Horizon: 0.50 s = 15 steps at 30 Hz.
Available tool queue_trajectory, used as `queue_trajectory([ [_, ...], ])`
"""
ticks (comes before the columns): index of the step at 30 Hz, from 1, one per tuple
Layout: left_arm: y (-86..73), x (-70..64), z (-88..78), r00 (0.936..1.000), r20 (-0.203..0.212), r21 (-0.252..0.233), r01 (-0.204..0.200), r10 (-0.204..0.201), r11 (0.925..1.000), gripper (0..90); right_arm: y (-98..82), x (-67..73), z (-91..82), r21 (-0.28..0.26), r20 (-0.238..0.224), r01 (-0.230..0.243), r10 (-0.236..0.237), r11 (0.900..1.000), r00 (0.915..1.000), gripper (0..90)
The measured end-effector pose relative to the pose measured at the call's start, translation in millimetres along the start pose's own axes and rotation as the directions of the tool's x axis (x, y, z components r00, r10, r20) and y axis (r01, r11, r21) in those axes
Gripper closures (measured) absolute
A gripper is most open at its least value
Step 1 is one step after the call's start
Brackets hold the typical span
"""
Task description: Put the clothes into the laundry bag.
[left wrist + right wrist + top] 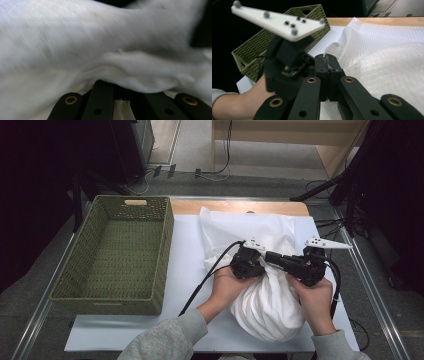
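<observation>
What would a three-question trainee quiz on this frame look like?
1. What are both grippers working on?
2. True or false: the basket holds folded cloth.
3. The basket sits on which side of the cloth in the high view: A left, B right, C behind?

Key:
1. The bunched white cloth, pinched by the left gripper and the right gripper, both shut.
2. False; the green woven basket shows only its bare floor.
3. A.

We count one white cloth bundle (267,290), one green woven basket (117,252), two grippers, and two hands.
</observation>
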State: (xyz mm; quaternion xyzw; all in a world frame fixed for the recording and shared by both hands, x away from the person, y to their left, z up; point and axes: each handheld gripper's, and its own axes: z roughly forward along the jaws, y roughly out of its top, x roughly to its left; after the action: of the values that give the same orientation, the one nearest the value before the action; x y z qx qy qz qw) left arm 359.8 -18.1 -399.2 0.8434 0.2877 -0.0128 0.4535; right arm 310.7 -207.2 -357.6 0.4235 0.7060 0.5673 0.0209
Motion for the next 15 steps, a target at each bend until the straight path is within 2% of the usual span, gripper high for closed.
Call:
queue_trajectory([
  [2, 3.4, 5.9, 2.0, 0.9999, -0.013, 0.008, 0.002, -0.002, 1.0, 90.0, -1.2, 1.1, -2.2, 0.001, -0.003, 0.0, 0.0, 1.0, 1.0, 90.0],
  [6, 4.2, 22.7, 7.4, 0.998, -0.027, 0.017, 0.057, -0.057, 0.9982, 90.0, -2.0, 4.6, -7.1, -0.01, -0.022, -0.006, 0.005, 1.0, 0.9997, 90.0],
  [9, 1.4, 35.0, 14.2, 0.9954, -0.018, 0.053, 0.095, -0.095, 0.994, 90.0, -2.9, 8.2, -8.4, -0.003, -0.025, 0.001, -0.001, 1.0, 0.9997, 90.0],
  [12, -1.0, 42.6, 18.9, 0.9932, -0.019, 0.061, 0.115, -0.114, 0.9914, 90.0, -6.4, 8.9, -5.0, 0.018, -0.025, 0.004, -0.003, 1.0, 0.9997, 90.0],
  [15, 0.2, 42.4, 16.1, 0.9921, -0.008, 0.059, 0.125, -0.125, 0.9904, 90.0, -11.3, 6.6, 0.2, 0.046, -0.031, 0.001, 0.0, 0.999, 0.9995, 90.0],
])
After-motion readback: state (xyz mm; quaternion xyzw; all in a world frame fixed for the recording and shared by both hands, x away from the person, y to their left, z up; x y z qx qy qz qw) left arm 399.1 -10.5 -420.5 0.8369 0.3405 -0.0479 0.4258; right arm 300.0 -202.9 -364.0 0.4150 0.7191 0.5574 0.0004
